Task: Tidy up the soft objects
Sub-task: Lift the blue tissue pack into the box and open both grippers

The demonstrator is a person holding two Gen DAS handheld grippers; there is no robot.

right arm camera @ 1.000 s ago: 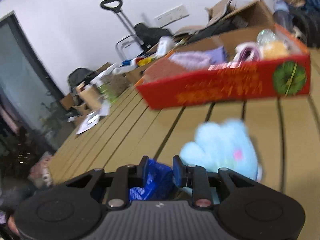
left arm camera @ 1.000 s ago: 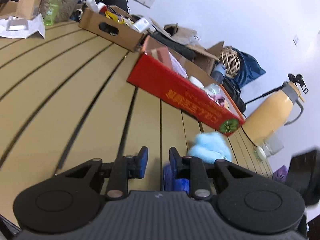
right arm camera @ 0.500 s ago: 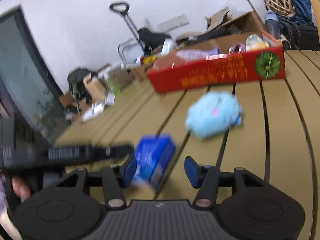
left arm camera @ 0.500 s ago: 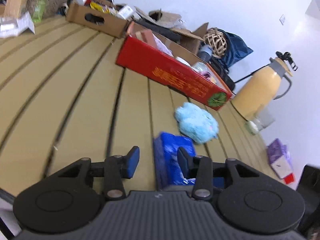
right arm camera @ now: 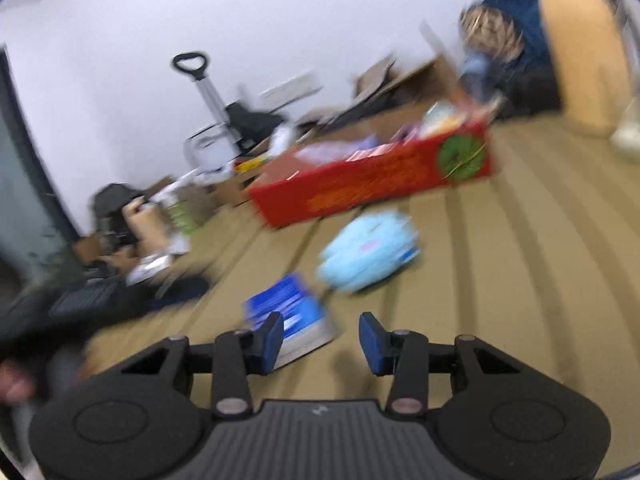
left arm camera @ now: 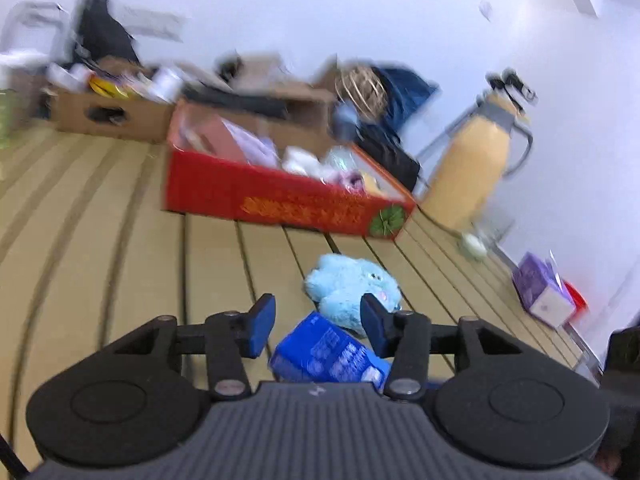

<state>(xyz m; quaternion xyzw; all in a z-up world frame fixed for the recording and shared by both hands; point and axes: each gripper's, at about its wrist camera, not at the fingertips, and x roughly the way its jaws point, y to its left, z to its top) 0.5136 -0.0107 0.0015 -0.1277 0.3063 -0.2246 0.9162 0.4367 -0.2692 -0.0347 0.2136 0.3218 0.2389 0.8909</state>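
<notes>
A light blue plush toy (left arm camera: 352,286) lies on the slatted wooden table, in front of a red box (left arm camera: 280,196) that holds several soft items. A blue packet (left arm camera: 328,354) lies on the table just short of the plush. My left gripper (left arm camera: 318,326) hovers over the packet with its jaws opening; the packet shows between and below the fingers, and the pads do not press it. My right gripper (right arm camera: 320,342) has its jaws closing with nothing between the pads; the blue packet (right arm camera: 286,312) lies just ahead of its left finger, the plush (right arm camera: 368,252) and red box (right arm camera: 368,184) beyond.
A tall yellow flask (left arm camera: 472,172) stands right of the red box, and a purple tissue box (left arm camera: 540,296) sits near the table's right edge. Cardboard boxes (left arm camera: 108,112) and clutter line the far side. A hand (right arm camera: 12,384) and the other gripper blur at the left.
Both grippers have drawn back from the plush and stand wider. The right gripper has let go of the blue packet, which now lies on the table. Both views have swung and blurred.
</notes>
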